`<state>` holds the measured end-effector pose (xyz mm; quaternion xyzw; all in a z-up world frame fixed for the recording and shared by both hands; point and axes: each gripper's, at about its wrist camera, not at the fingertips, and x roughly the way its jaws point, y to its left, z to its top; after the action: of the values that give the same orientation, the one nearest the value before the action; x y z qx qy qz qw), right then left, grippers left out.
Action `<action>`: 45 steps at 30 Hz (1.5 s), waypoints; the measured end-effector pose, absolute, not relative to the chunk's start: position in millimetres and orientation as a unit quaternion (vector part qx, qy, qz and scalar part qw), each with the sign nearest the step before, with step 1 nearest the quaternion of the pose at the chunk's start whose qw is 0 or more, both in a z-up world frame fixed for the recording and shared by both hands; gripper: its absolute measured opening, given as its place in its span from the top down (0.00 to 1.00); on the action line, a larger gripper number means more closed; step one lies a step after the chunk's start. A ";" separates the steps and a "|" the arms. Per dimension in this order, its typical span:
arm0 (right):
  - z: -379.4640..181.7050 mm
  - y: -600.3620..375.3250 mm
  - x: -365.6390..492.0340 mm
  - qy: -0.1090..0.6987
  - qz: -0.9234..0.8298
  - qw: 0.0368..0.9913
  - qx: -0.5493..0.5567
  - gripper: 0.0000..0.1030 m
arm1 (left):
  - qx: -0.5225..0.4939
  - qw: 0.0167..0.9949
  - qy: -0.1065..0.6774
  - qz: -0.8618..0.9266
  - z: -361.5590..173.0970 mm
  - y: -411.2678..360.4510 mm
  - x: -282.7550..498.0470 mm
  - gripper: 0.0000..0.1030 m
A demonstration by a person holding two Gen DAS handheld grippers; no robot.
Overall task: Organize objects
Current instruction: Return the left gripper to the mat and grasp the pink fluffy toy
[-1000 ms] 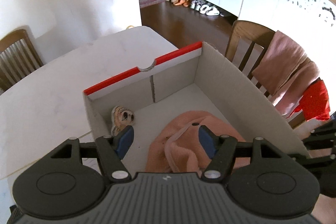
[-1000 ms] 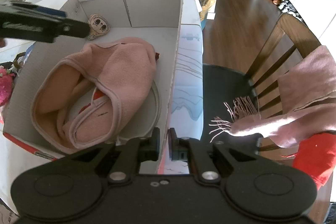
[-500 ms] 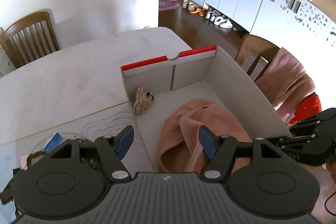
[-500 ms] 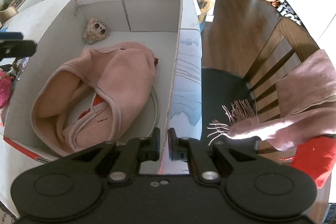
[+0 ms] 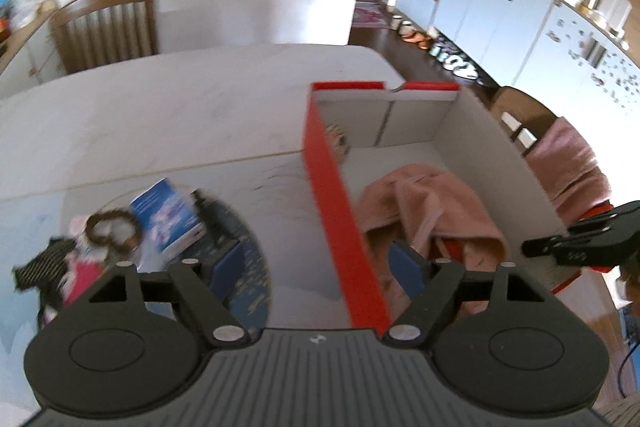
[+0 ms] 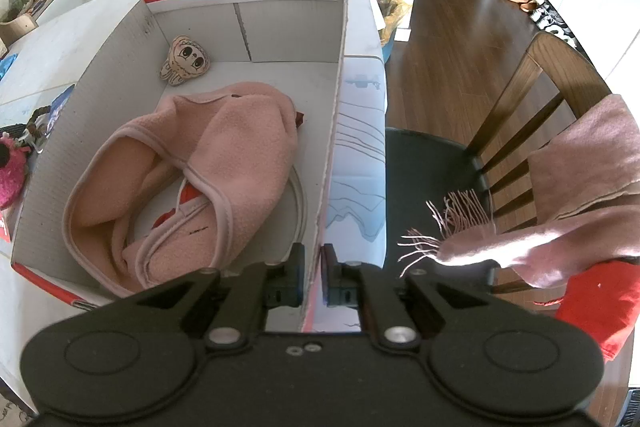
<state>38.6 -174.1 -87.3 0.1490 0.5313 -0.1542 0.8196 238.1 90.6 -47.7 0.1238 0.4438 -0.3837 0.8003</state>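
A red-and-white cardboard box (image 6: 340, 75) stands on the white table and holds a pink fleece garment (image 6: 224, 163) and a small cartoon-face plush (image 6: 185, 59). My right gripper (image 6: 314, 275) is shut on the box's right wall near its front corner. My left gripper (image 5: 316, 267) is open and empty, its jaws straddling the box's red left wall (image 5: 340, 227). The garment (image 5: 432, 211) shows past it in the left wrist view. My right gripper (image 5: 576, 247) shows there at the box's right side.
Left of the box lie a blue booklet (image 5: 168, 215), a brown hair tie (image 5: 112, 231), a pink plush (image 6: 10, 171) and a dark mat (image 5: 248, 267). A wooden chair (image 6: 540, 131) draped with a pink scarf (image 6: 580, 187) stands right of the table. Another chair (image 5: 104, 23) stands behind.
My left gripper has swung left and back out of the box, from over the garment to over the box's left wall, bringing the items left of the box into view. My right gripper keeps its hold.
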 end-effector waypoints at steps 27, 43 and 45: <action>-86.3 -174.2 37.7 0.534 -0.153 0.819 0.145 0.93 | 0.026 0.867 0.477 -0.141 -113.1 216.3 282.1 0.02; -88.3 -172.2 39.9 0.537 -0.154 0.817 0.141 0.93 | -0.008 0.864 0.500 -0.062 -132.7 218.6 329.9 0.02; -88.3 -172.2 40.0 0.537 -0.154 0.817 0.142 0.93 | -0.003 0.864 0.500 -0.061 -134.1 217.8 331.7 0.02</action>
<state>40.0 -172.2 -88.3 0.1417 0.5370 -0.1537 0.8173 331.7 217.8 -134.1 -0.0025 0.5001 -0.0613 0.8638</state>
